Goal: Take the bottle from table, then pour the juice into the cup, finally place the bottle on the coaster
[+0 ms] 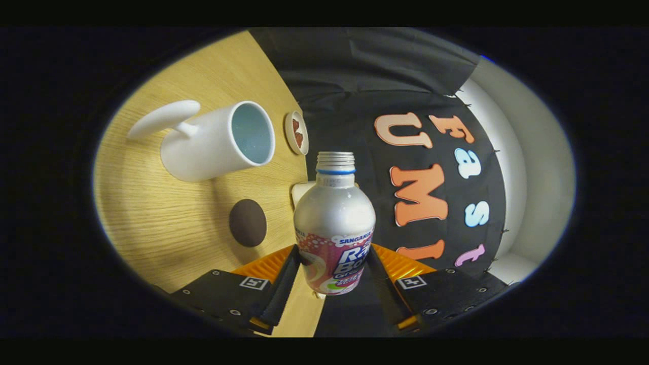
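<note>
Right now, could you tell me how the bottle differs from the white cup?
The bottle is silver metal with a printed label; the white cup is plain. The bottle sits clamped between the gripper fingers, while the cup stands free on the wooden table beyond them. The bottle narrows to a threaded neck; the cup has a wide mouth and a handle. Both are open-topped.

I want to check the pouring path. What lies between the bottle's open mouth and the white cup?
In the gripper view, bare wooden table lies between the bottle, gripped by the gripper, and the cup. The dark coaster lies off to one side.
</note>
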A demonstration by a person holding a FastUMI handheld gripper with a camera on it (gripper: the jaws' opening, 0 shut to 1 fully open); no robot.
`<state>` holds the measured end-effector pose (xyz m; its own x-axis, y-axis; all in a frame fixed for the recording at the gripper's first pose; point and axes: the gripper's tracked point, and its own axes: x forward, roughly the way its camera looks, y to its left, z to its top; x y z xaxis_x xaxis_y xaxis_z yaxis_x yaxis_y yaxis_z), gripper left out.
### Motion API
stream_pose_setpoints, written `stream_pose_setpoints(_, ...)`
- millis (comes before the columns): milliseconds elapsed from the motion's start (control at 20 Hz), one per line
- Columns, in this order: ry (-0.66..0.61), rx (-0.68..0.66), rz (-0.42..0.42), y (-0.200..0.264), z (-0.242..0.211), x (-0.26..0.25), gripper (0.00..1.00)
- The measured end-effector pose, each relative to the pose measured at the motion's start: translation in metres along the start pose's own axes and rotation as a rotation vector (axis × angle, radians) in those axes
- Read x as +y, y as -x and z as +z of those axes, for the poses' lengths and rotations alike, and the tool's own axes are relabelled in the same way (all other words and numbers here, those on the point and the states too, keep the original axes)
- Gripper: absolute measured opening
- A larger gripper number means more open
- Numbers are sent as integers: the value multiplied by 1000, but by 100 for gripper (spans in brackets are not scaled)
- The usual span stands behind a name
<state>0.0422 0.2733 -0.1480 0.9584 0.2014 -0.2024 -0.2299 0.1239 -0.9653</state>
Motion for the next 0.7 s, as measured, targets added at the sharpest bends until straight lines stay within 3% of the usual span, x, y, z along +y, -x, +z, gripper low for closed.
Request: stream_pose_setpoints(700,232,-31,-28,-1,9,-2,77)
